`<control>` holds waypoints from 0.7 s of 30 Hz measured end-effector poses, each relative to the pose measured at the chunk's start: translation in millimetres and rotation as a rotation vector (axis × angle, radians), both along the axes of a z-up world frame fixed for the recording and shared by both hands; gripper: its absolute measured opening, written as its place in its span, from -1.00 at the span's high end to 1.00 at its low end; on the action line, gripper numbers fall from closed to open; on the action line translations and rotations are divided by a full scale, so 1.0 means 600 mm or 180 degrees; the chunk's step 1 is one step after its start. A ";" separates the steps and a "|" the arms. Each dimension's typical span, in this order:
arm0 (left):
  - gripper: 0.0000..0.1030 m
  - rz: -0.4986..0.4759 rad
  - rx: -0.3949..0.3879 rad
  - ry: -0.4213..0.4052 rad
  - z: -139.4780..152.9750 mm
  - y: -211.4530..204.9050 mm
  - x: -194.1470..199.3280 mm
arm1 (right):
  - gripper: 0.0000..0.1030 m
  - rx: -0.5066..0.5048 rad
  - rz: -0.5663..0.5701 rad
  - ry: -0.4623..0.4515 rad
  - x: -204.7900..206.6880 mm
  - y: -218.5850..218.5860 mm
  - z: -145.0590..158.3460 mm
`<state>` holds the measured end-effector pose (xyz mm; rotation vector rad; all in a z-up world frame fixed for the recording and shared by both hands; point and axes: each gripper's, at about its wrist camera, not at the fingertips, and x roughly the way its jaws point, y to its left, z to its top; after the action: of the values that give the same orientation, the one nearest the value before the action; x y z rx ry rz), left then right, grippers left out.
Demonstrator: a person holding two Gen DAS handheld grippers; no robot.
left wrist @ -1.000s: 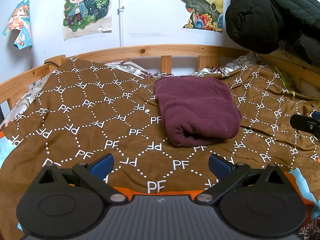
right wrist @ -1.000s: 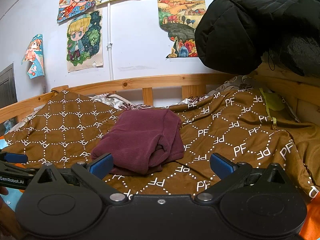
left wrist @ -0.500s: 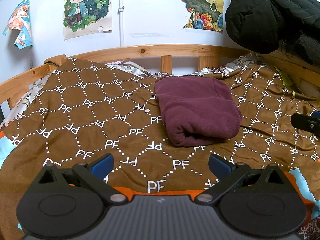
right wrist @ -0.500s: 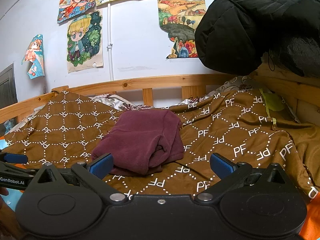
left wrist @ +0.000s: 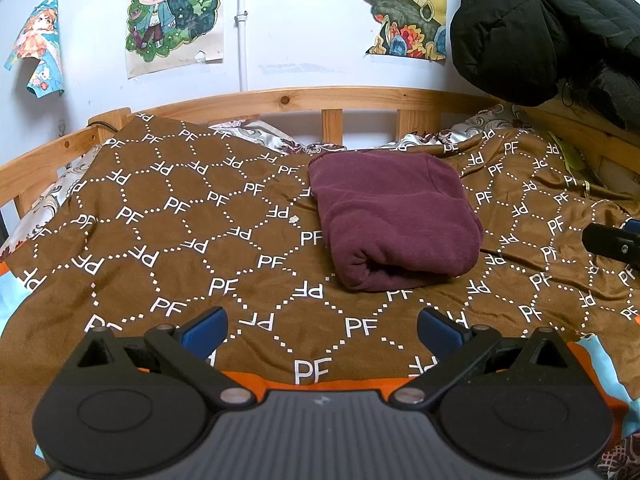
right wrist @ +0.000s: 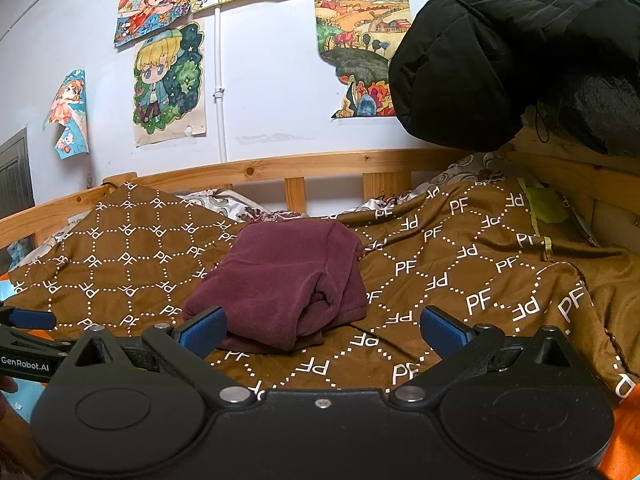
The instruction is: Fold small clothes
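Note:
A maroon garment (left wrist: 392, 216) lies folded into a thick bundle on the brown patterned blanket (left wrist: 180, 240), toward the back middle of the bed. It also shows in the right wrist view (right wrist: 288, 284). My left gripper (left wrist: 322, 326) is open and empty, held back near the blanket's front edge, apart from the garment. My right gripper (right wrist: 322, 326) is open and empty, just in front of the bundle's near right end. The right gripper's tip shows at the right edge of the left wrist view (left wrist: 612, 240), and the left gripper's tip at the left edge of the right wrist view (right wrist: 24, 320).
A wooden bed rail (left wrist: 320, 100) runs along the back and sides. A black puffy jacket (left wrist: 552, 28) hangs at the upper right above the bed. Posters (left wrist: 176, 16) are on the white wall. A patterned pillow (left wrist: 256, 140) lies behind the blanket.

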<state>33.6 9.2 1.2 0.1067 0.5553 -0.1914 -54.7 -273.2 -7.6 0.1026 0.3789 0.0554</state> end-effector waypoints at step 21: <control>-0.99 0.0222 0.0199 -0.0052 -0.005 -0.001 -0.001 | -0.99 0.0000 0.0002 0.0003 0.000 0.001 -0.001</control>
<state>33.0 8.3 -1.7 0.1492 0.5478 -0.1053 -54.8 -272.5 -8.0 0.1024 0.3797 0.0558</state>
